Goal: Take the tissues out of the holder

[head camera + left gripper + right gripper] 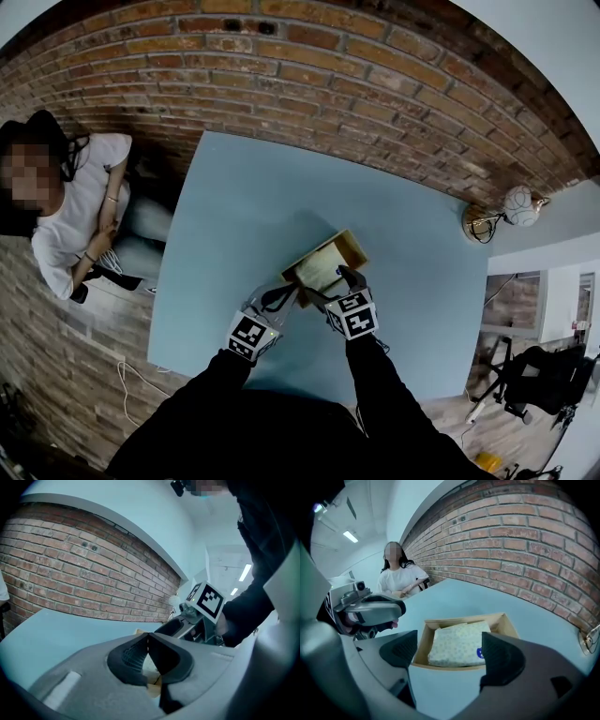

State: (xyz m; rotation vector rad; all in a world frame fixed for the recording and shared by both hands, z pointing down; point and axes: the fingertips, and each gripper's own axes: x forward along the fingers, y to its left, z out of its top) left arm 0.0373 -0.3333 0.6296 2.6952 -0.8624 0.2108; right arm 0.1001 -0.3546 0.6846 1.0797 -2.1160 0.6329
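Observation:
A shallow wooden holder (349, 246) stands on the light blue table (244, 206), with a pale patterned tissue pack (321, 267) lying in it. In the right gripper view the tissue pack (457, 644) fills most of the holder (440, 666). My right gripper (450, 651) is open, its jaws standing either side of the holder's near wall, apart from the pack. In the head view the right gripper (333, 288) is at the holder's near edge. My left gripper (149, 654) is shut with nothing visible between its pads. It sits beside the holder's near left corner (281, 298).
A person (80, 206) sits at the table's left side beside the brick wall (375, 84). A round lamp (518, 204) with a cable stands off the table's far right corner. Cables lie on the floor at the near left.

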